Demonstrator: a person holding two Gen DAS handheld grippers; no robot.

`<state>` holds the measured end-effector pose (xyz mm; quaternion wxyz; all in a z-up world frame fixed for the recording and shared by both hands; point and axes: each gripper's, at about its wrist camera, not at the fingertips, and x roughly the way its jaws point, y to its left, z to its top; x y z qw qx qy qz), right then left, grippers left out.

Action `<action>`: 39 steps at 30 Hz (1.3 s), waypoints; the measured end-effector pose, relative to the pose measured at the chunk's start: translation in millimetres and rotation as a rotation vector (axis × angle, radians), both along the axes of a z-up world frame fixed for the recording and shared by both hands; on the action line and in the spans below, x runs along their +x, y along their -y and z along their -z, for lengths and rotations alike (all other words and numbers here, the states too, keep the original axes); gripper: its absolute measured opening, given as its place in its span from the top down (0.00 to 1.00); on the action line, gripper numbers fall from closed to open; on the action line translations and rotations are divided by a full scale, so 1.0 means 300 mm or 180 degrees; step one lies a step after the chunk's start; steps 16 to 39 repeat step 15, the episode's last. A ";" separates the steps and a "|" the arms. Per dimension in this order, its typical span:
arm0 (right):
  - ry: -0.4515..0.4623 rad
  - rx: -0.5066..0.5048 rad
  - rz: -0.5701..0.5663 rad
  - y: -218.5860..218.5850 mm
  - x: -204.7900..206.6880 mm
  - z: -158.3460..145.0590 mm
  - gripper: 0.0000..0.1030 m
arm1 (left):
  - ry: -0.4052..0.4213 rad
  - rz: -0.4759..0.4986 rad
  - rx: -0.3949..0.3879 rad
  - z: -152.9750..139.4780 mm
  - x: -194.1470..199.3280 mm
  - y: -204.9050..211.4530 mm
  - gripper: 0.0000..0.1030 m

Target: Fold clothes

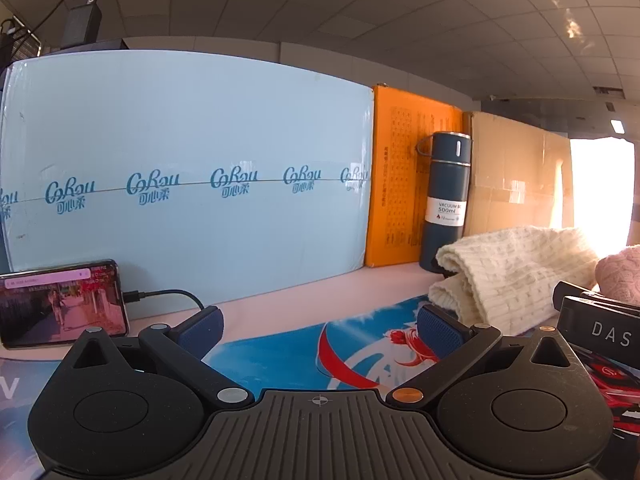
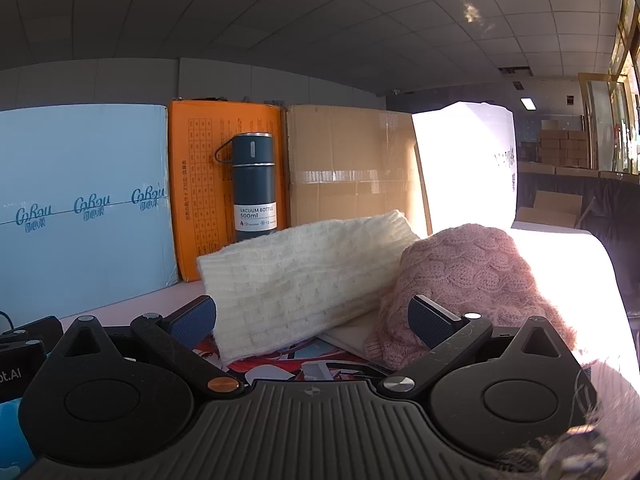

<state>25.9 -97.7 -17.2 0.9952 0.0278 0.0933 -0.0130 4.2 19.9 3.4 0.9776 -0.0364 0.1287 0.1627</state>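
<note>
Nearest the lens in each wrist view sits the gripper's own black ribbed body, with two blue-padded fingers spread wide ahead of it. The left gripper [image 1: 320, 330] has its jaws released and grasps nothing; it hovers low over a printed mat [image 1: 280, 356] with blue, red and white artwork. The right gripper [image 2: 314, 320] is likewise released and empty, facing the clothes.

A cream knit sweater [image 2: 304, 276] lies folded into a thick bundle on the mat, resting partly against a pink knit garment [image 2: 468, 280] just beside it on the right. The pink piece looks bunched into a loose heap rather than squared off, though its far side is washed out by sunlight.

My judgement: the cream sweater seems done, the pink one is probably left to fold, and no grasp is under way.

Behind stand a dark blue vacuum bottle [image 2: 253, 188], an orange box [image 2: 200, 200], a pale blue carton [image 1: 180, 180], and a charging phone [image 1: 62, 304] at the left
</note>
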 end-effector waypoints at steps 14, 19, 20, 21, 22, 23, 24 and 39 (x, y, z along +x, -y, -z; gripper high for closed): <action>-0.0051 -0.0045 0.0012 -0.006 0.011 0.005 0.00 | -0.0060 -0.0009 -0.0104 0.003 0.009 -0.017 0.00; -0.0055 -0.0055 0.0011 -0.008 0.012 0.005 0.00 | -0.0064 -0.0012 -0.0109 0.004 0.010 -0.018 0.00; -0.0055 -0.0055 0.0011 -0.008 0.012 0.005 0.00 | -0.0064 -0.0012 -0.0109 0.004 0.010 -0.018 0.00; -0.0055 -0.0055 0.0011 -0.008 0.012 0.005 0.00 | -0.0064 -0.0012 -0.0109 0.004 0.010 -0.018 0.00; -0.0055 -0.0055 0.0011 -0.008 0.012 0.005 0.00 | -0.0064 -0.0012 -0.0109 0.004 0.010 -0.018 0.00; -0.0055 -0.0055 0.0011 -0.008 0.012 0.005 0.00 | -0.0064 -0.0012 -0.0109 0.004 0.010 -0.018 0.00; -0.0055 -0.0055 0.0011 -0.008 0.012 0.005 0.00 | -0.0064 -0.0012 -0.0109 0.004 0.010 -0.018 0.00; -0.0055 -0.0055 0.0011 -0.008 0.012 0.005 0.00 | -0.0064 -0.0012 -0.0109 0.004 0.010 -0.018 0.00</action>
